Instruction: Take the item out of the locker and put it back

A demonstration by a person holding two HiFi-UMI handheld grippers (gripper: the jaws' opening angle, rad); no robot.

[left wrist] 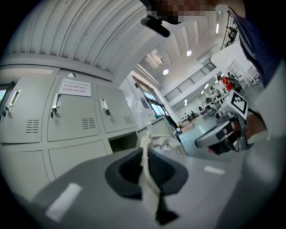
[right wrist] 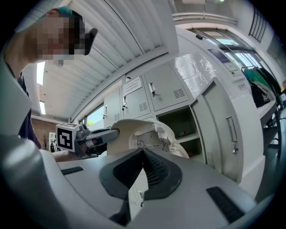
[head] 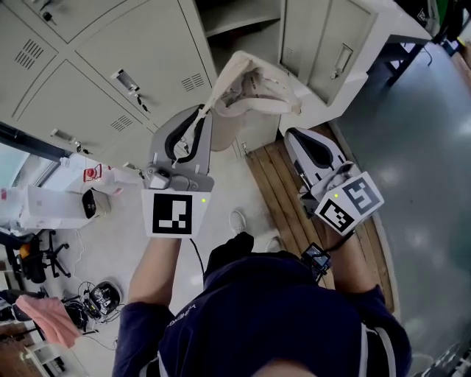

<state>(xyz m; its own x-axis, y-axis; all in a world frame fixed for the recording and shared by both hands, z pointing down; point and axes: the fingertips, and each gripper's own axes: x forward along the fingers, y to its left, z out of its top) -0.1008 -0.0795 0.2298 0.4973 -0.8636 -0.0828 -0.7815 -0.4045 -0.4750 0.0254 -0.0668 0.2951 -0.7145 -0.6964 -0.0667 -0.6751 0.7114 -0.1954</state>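
Head view: cream cloth bag (head: 254, 92) hung outside the open locker compartment (head: 243, 22), ahead and right of the left gripper (head: 200, 110) — jaws clamped on its strap (left wrist: 146, 176), strap running along them. Right gripper (head: 292, 135) closed on nothing, just beside the bag. Bag crumpled, mouth slack.

Open locker compartment (head: 243, 13) ahead, cloth bag (head: 254, 92) hanging before it, open door (head: 324, 46) at right

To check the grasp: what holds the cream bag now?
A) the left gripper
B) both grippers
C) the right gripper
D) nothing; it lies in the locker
A: the left gripper pinches the bag by its strap, and the right gripper is shut on nothing.
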